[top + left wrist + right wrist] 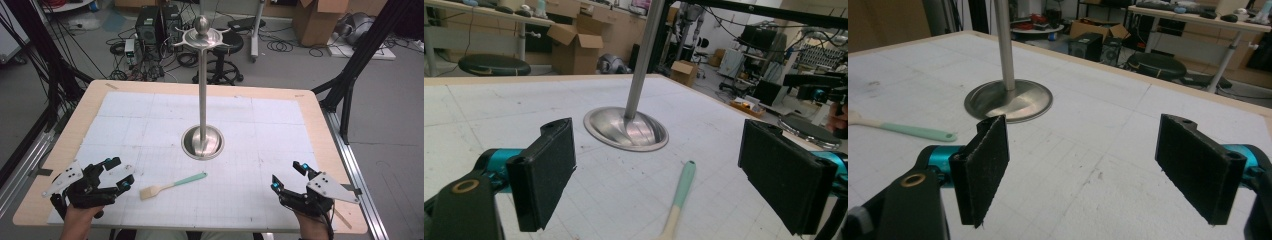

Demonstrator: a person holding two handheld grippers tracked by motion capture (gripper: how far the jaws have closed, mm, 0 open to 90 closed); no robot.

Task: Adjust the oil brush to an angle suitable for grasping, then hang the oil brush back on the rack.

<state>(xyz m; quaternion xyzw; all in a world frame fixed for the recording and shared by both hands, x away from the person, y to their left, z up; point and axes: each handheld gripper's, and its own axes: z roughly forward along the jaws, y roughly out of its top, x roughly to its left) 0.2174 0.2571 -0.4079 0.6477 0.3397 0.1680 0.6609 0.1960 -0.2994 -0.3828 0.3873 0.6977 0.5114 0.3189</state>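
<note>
Brush (171, 185) with mint handle and pale bristles, flat on the white gridded mat (250, 130), near edge, just left of centre, near the metal stand (202, 141) base. Left gripper (118, 173) just left of it, jaws spread wide, nothing between. Right gripper (286, 175) well apart at near right, jaws spread wide, empty.

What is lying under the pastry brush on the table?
The brush lies flat on the white gridded mat, apart from the metal stand. The mat hides the wooden table beneath.
</note>
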